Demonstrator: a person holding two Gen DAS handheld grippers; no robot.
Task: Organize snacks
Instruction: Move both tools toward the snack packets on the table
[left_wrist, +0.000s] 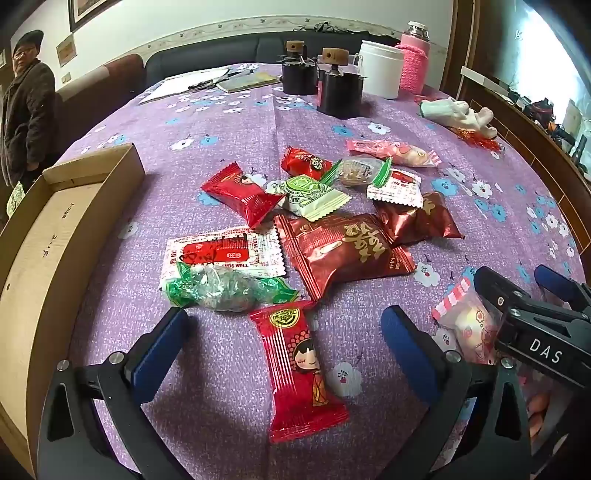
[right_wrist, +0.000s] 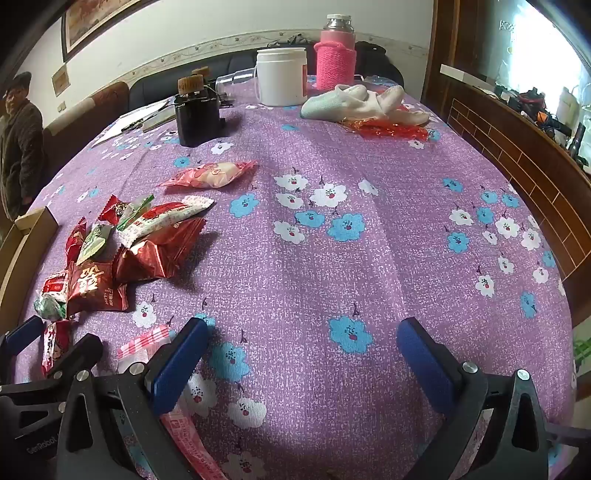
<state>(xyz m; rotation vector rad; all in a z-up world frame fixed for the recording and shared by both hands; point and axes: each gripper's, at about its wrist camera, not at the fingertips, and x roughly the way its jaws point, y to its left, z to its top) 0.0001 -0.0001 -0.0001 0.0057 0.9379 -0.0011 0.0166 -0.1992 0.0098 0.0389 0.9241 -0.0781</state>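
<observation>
We hold the left gripper (left_wrist: 284, 354) with its jaws spread wide and nothing clamped; between its two blue pads lies one red snack packet with a cartoon girl (left_wrist: 301, 369), flat on the bench's purple flowered cloth (left_wrist: 221, 122). Our right gripper (right_wrist: 301, 363) also stands wide open, over bare cloth, gripping nothing; just beside its left pad lies one pink striped packet (left_wrist: 465, 325), partly under the gripper body.

Beyond the left gripper we count the rest of the loose snacks. One green crinkled packet (left_wrist: 225, 290) rests on one white-and-red flat packet (left_wrist: 225, 251). Next to them lie two dark red foil packets, the larger (left_wrist: 347, 251) nearer, the smaller (left_wrist: 417, 221) behind it. Further on we see one bright red packet (left_wrist: 243, 194), one pale green-and-white packet (left_wrist: 308, 195), one small red packet (left_wrist: 304, 162), one clear packet with green ends (left_wrist: 360, 171), one small white-and-red packet (left_wrist: 397, 188) and one pink packet (left_wrist: 391, 149) lying apart. That makes twelve in all.

One open cardboard box (left_wrist: 48, 236) stands at the left edge of the bench. At the far side stand two dark jars with cork stoppers (left_wrist: 338, 92), one white tub (left_wrist: 382, 68) and one flask in a pink knitted sleeve (left_wrist: 413, 62).
</observation>
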